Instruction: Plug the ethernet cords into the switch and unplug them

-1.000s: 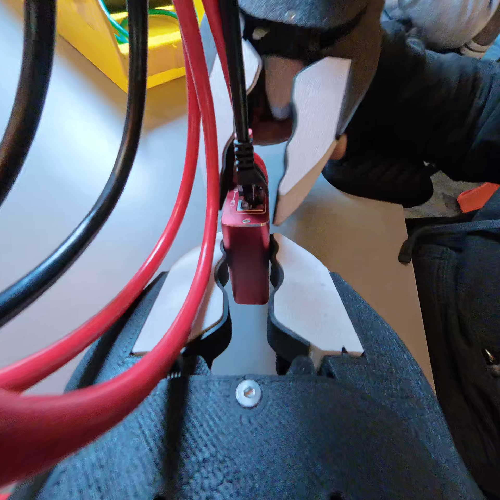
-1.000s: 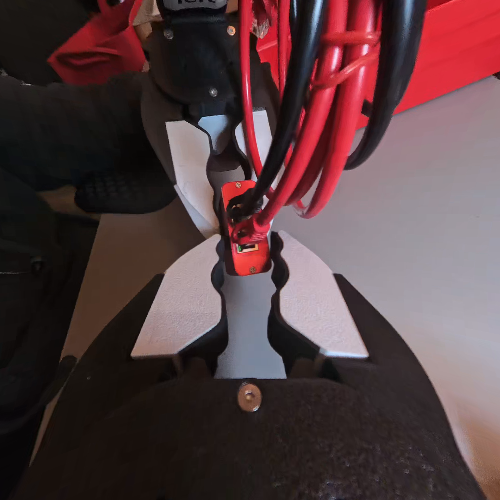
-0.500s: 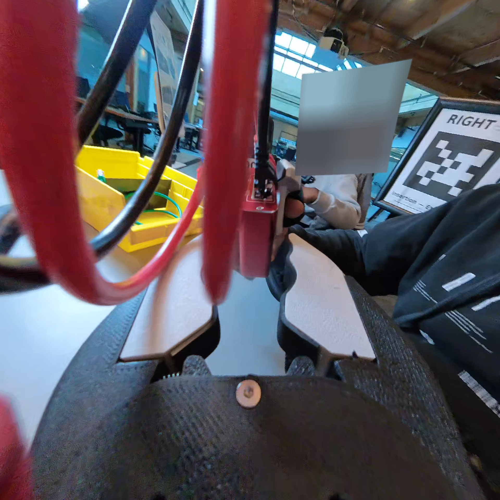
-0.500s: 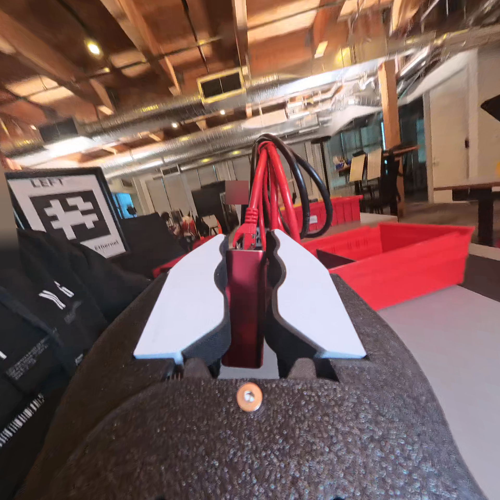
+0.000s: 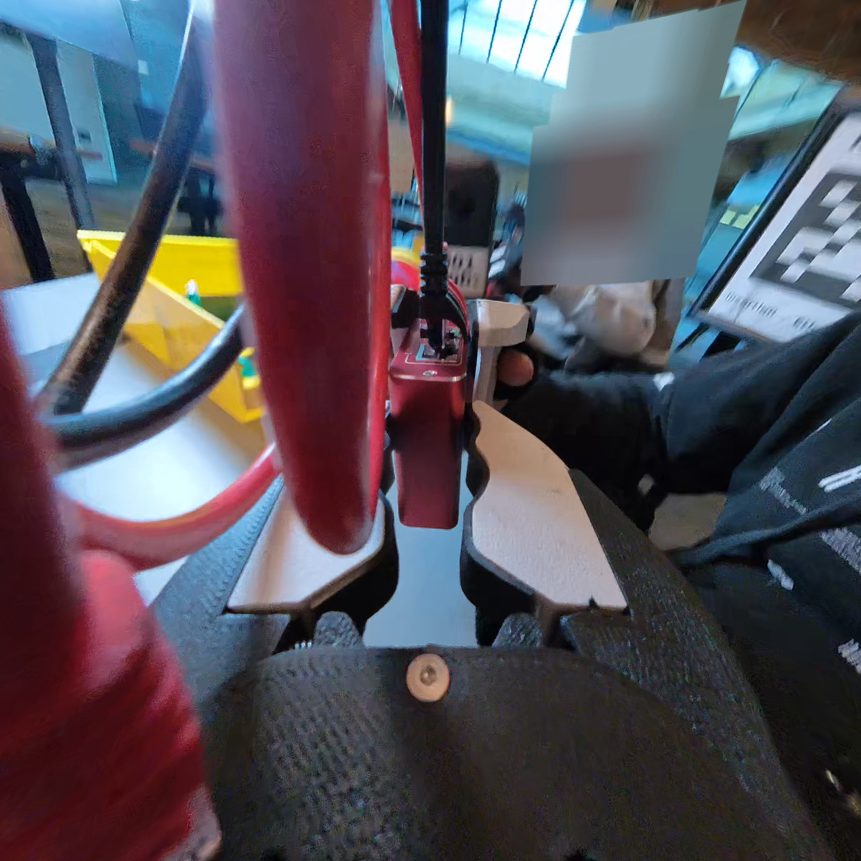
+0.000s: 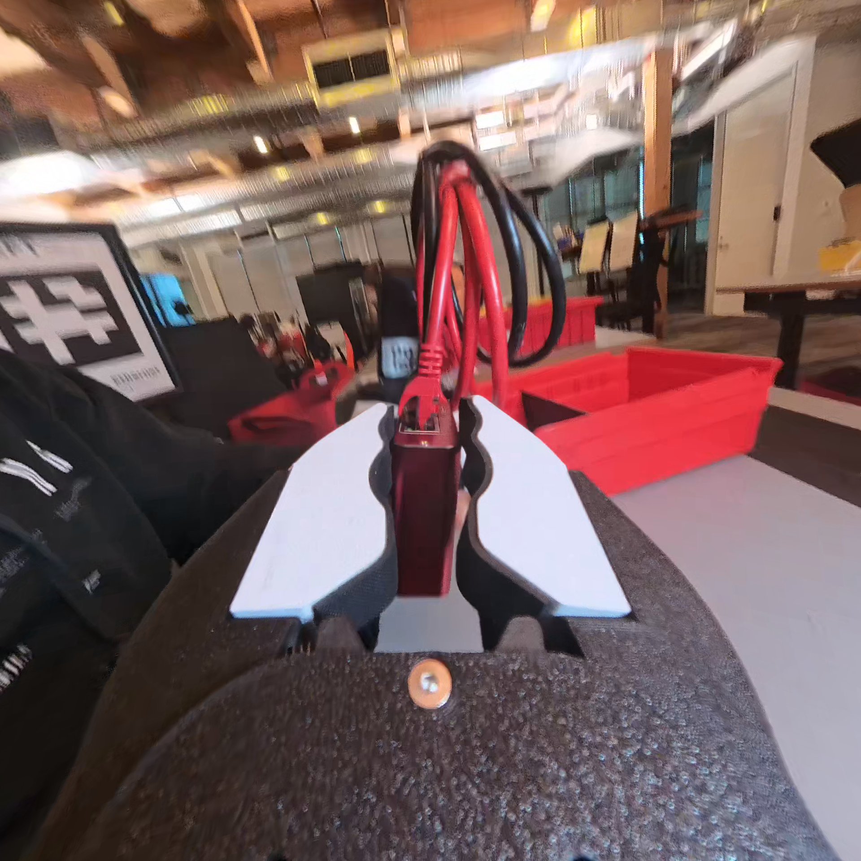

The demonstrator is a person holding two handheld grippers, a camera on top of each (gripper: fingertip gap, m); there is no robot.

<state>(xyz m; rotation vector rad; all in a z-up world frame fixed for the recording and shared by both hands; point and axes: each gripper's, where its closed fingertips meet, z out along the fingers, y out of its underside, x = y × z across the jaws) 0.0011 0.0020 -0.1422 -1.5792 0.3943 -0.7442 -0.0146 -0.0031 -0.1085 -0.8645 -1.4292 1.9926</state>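
Right wrist view: level tool (image 6: 426, 419) gripping switch (image 6: 425, 512).

Grey bench (image 6: 745, 536), matte top. Red bin (image 6: 652, 419) sits on it at the far right edge in the right wrist view. Yellow bin (image 5: 186, 298) sits on the bench (image 5: 163, 466) in the left wrist view, far left.

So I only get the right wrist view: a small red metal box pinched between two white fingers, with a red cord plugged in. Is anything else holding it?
Observer: Yes. The left gripper is shut on the small red metal switch box from the opposite end.
Operator: And where does the thick black cord go?
Observer: Its black plug sits in a port on that far end.
Operator: Anything beside the left gripper?
Observer: An open yellow plastic bin on the grey table.
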